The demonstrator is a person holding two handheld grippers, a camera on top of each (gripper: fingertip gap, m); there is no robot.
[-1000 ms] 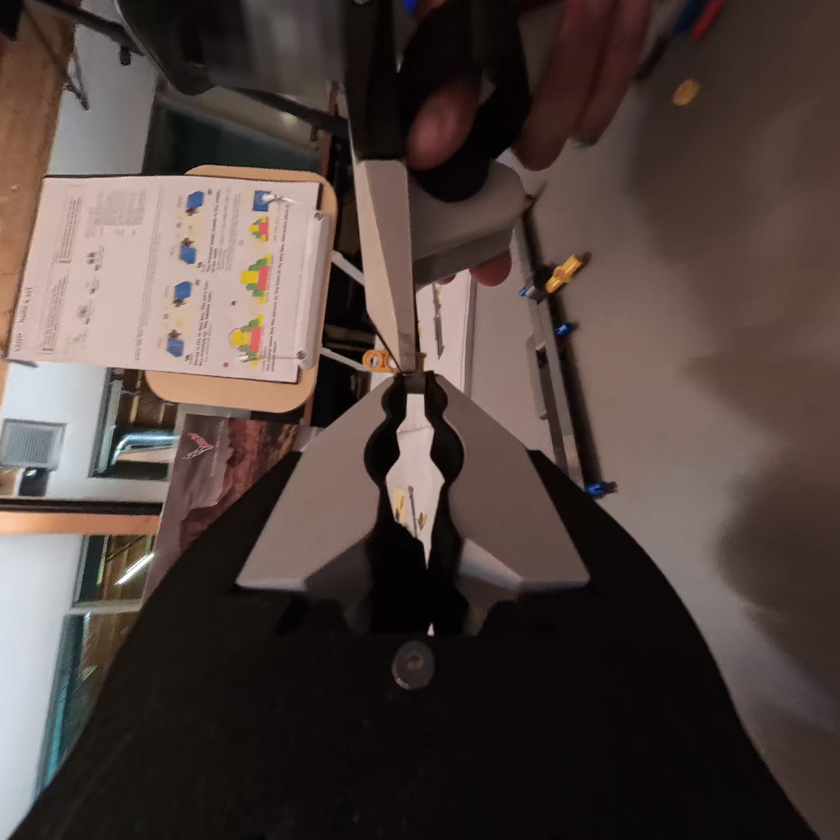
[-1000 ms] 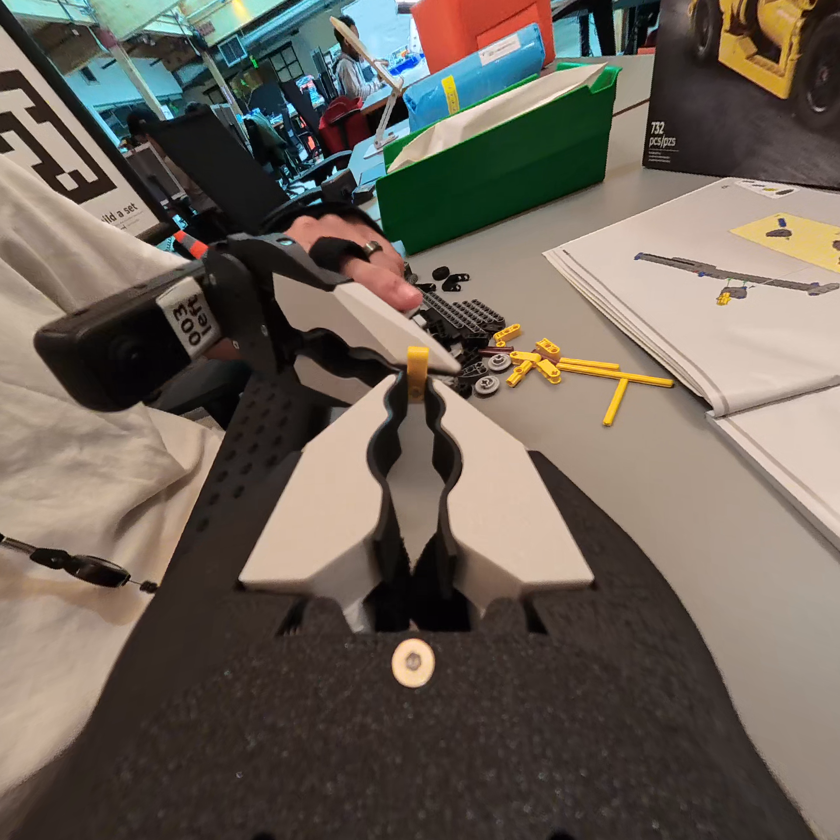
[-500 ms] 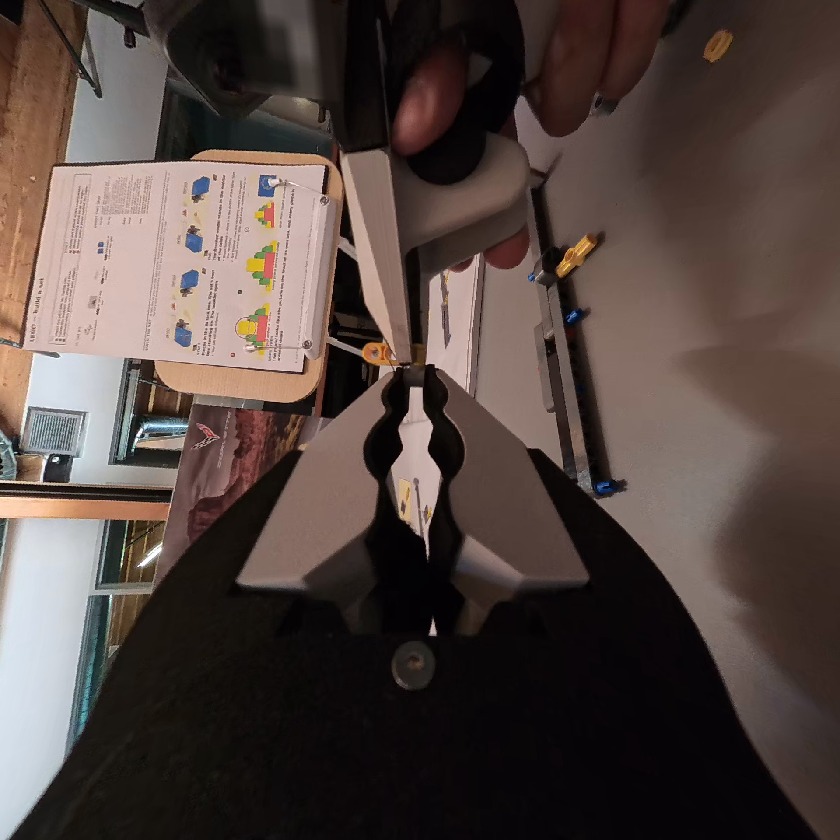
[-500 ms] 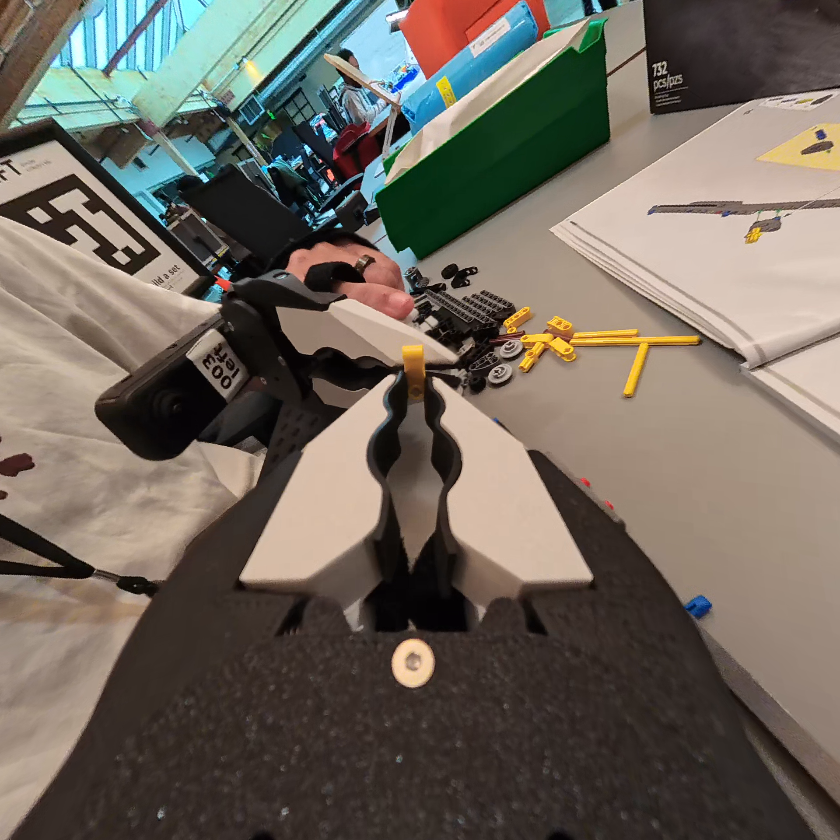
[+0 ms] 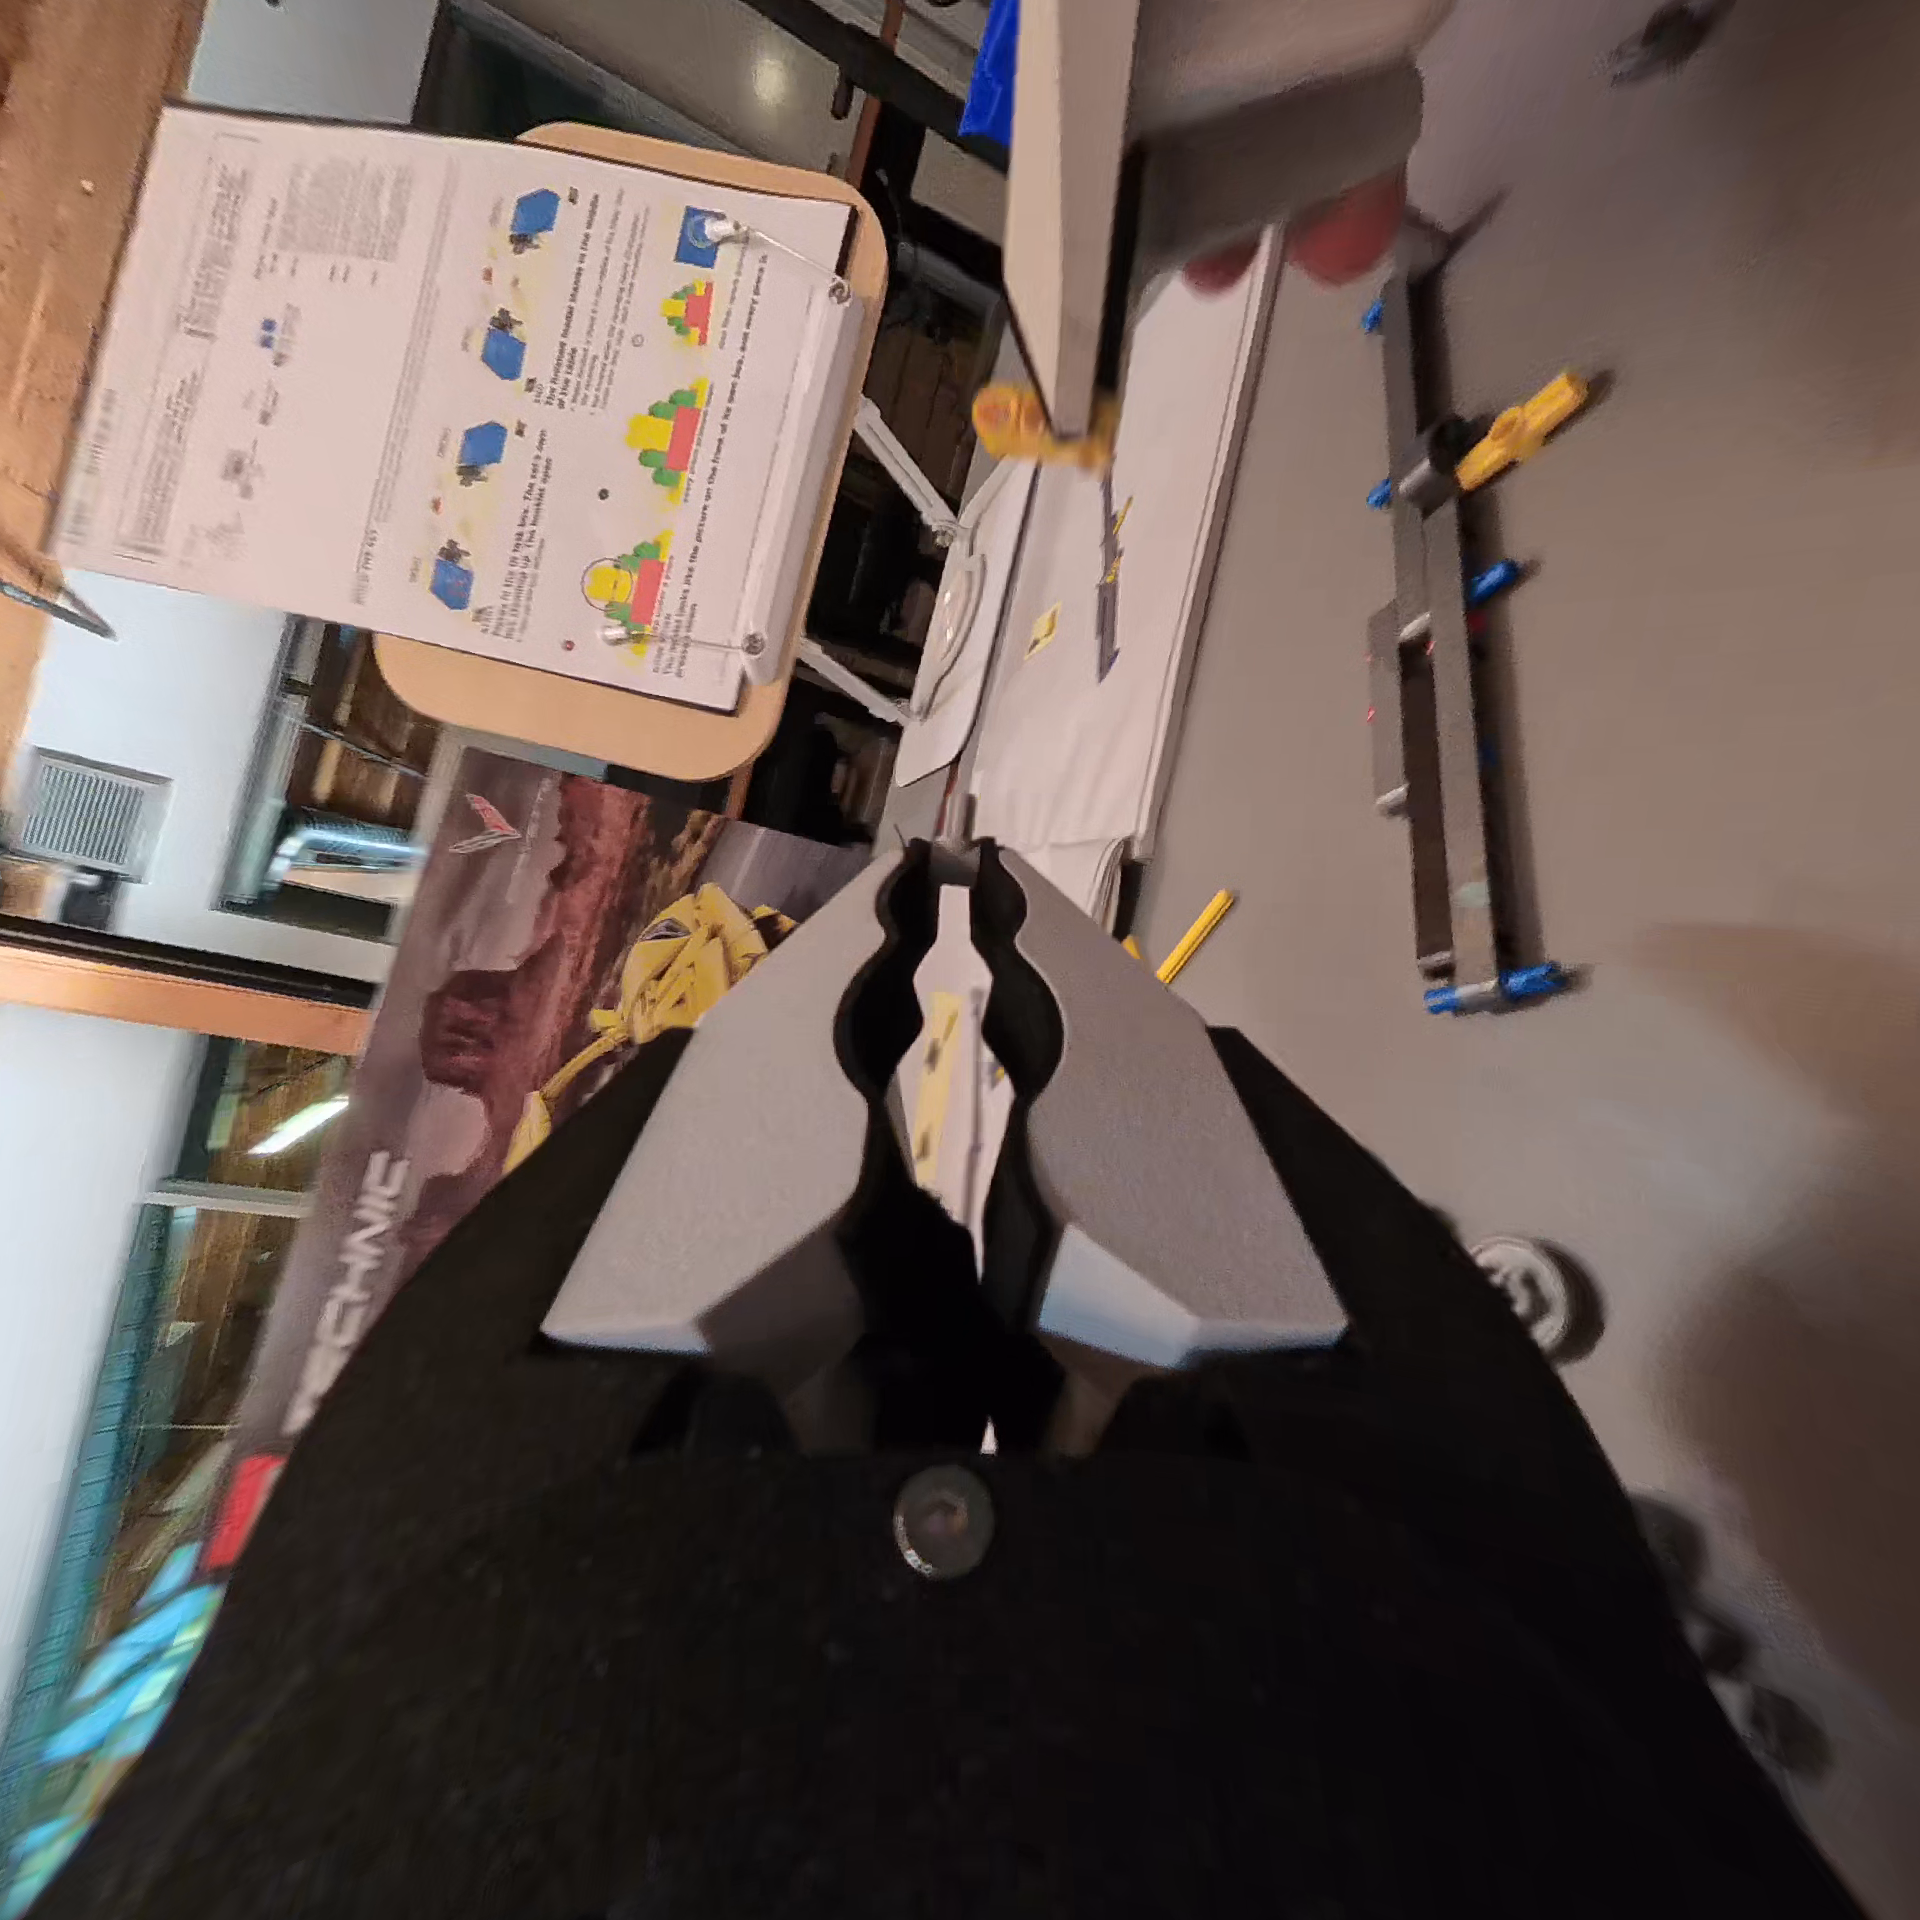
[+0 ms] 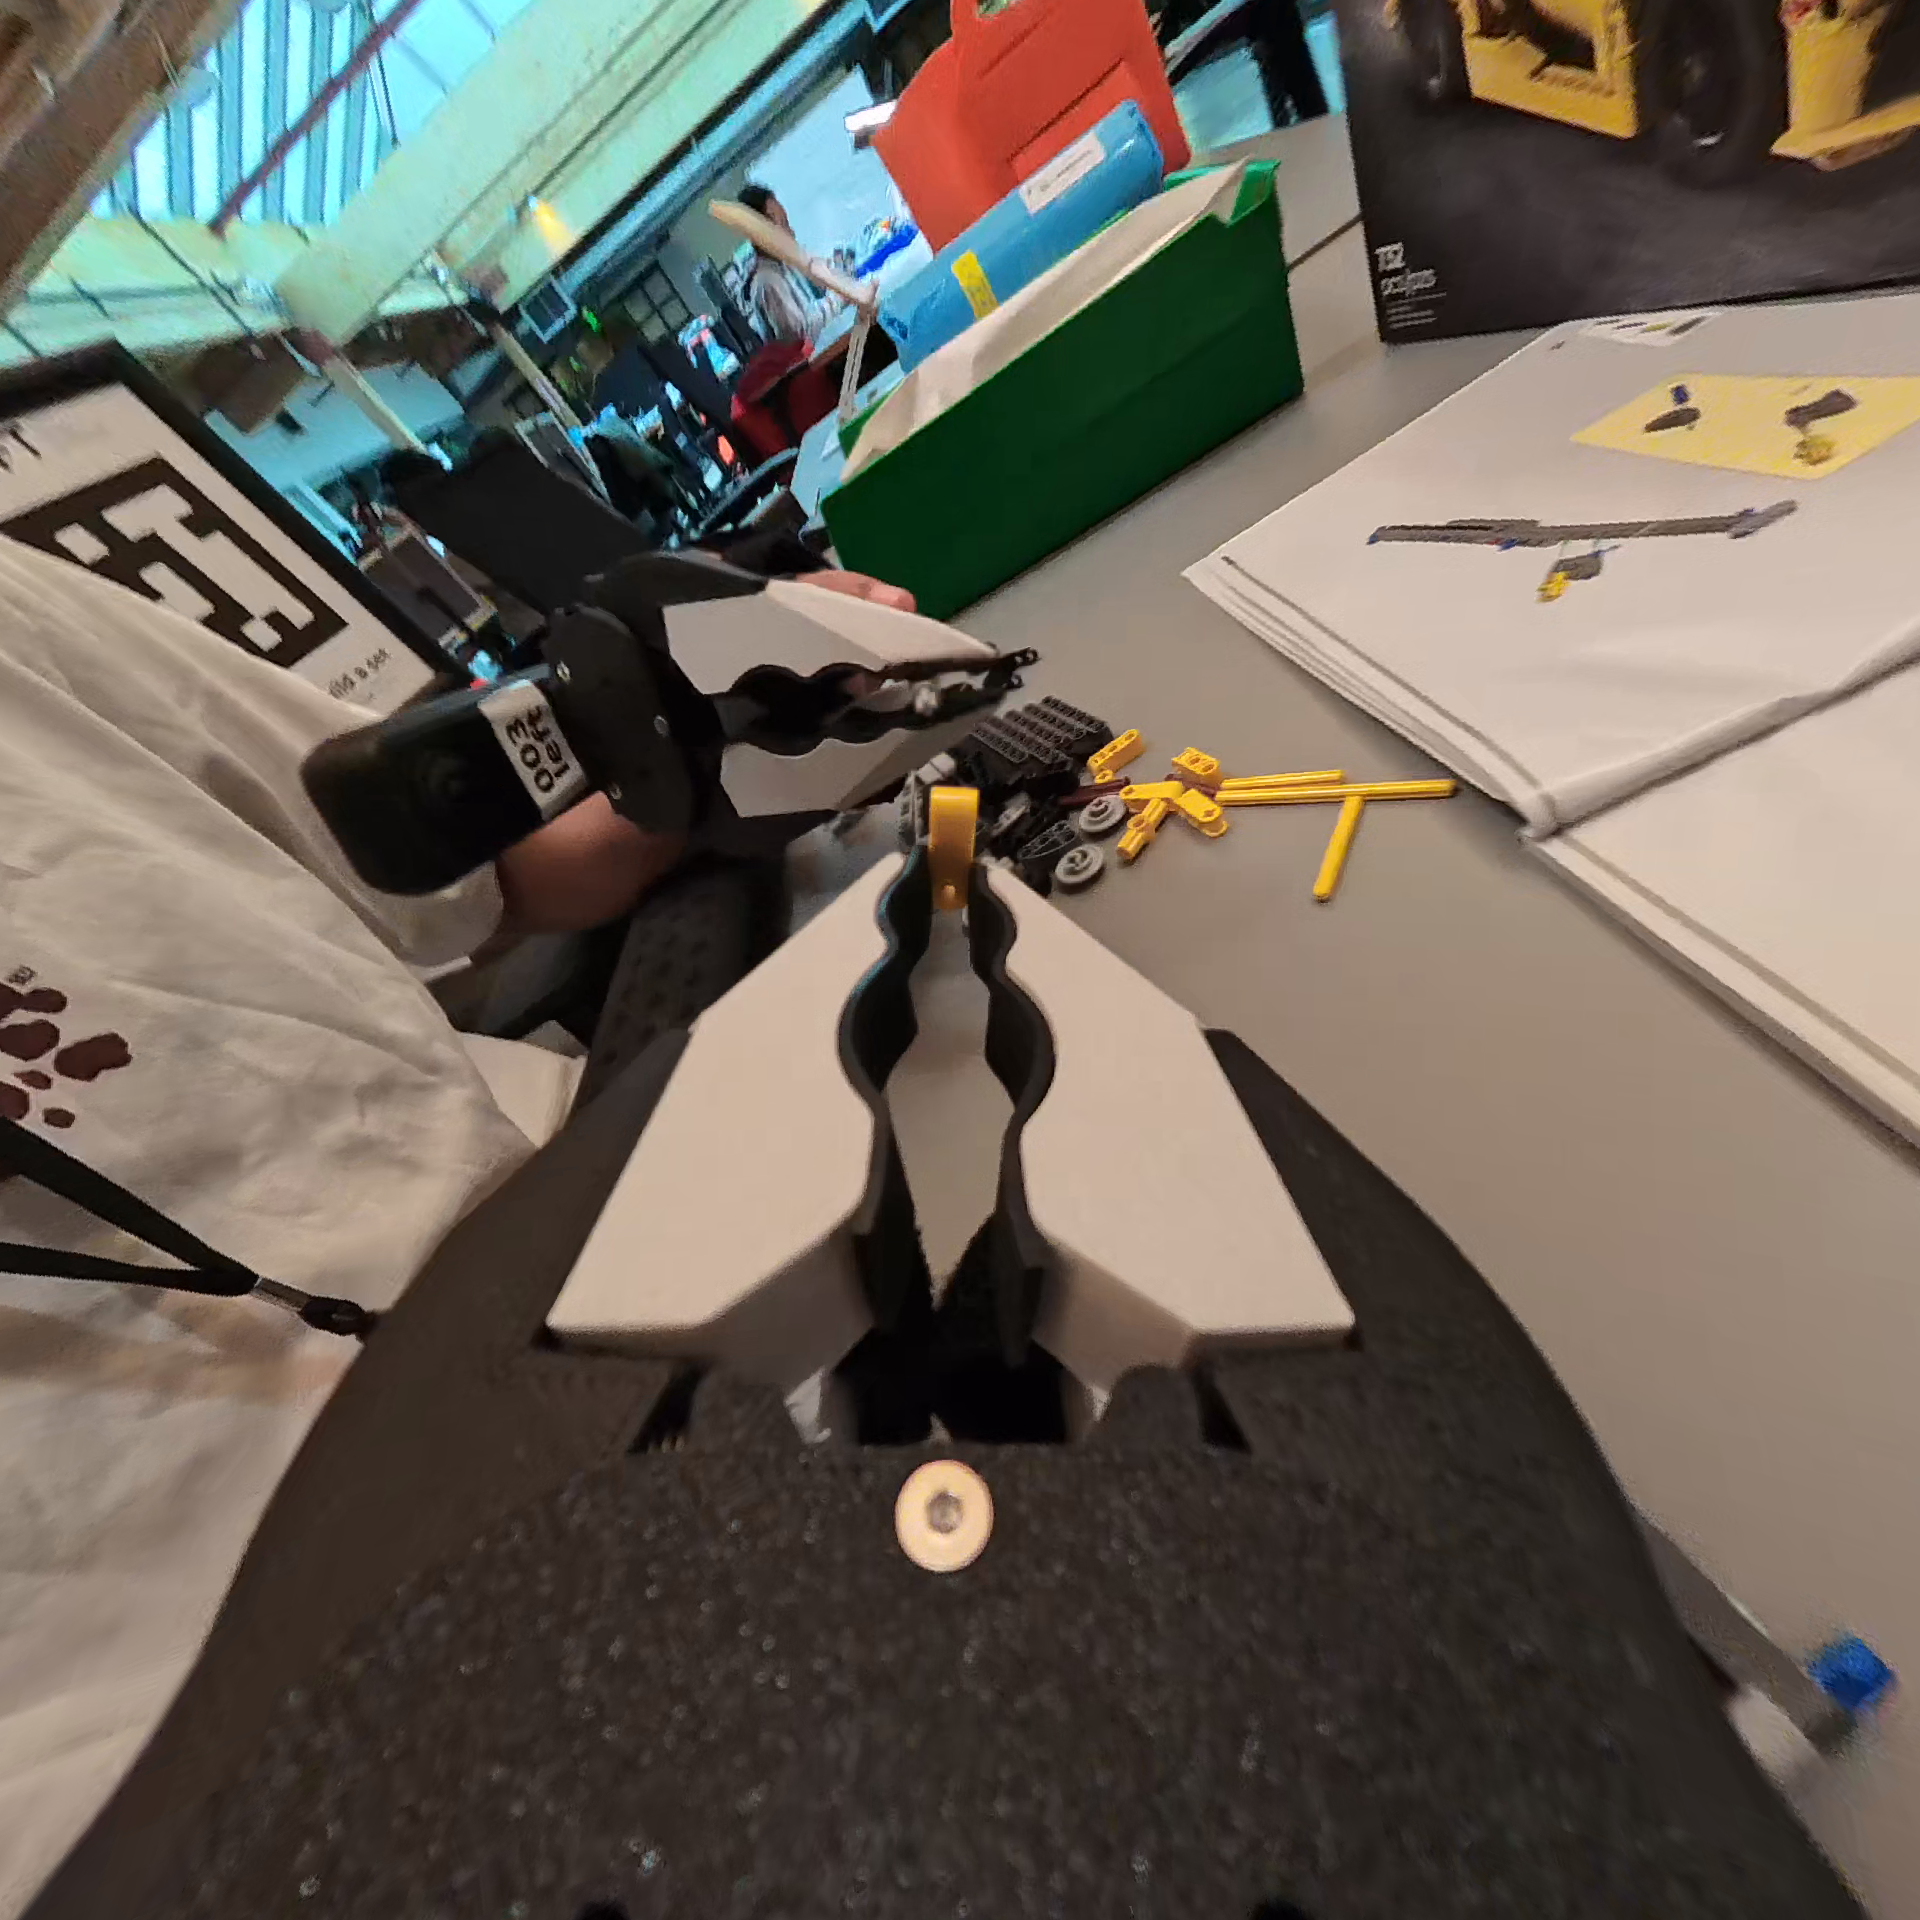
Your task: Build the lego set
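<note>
Above the grey table (image 6: pixel 1507 1039), my right gripper (image 6: pixel 948 868) stays clamped on the small yellow connector (image 6: pixel 951 831), while my left gripper (image 5: pixel 948 854) pinches a small grey piece (image 5: pixel 954 862) at its tips. A second ago their tips met; now they are well apart, so the join looks unfinished or abandoned. The long grey beam assembly (image 5: pixel 1439 665) lies on the table.

Green bin (image 6: pixel 1070 457) sits at far edge of grey surface (image 6: pixel 1455 1018), white paper liner inside. Blue roll (image 6: pixel 1023 244) lies just behind bin, orange bag (image 6: pixel 1023 99) behind that. Framed black-and-white marker sign (image 6: pixel 156 540) stands well left of bin. Seated person (image 6: pixel 774 281) far behind bin, w/ chairs nearby. Clipboard on a stand (image 5: pixel 582 436), w/ printed sheet clipped on, stands beyond the surface.
</note>
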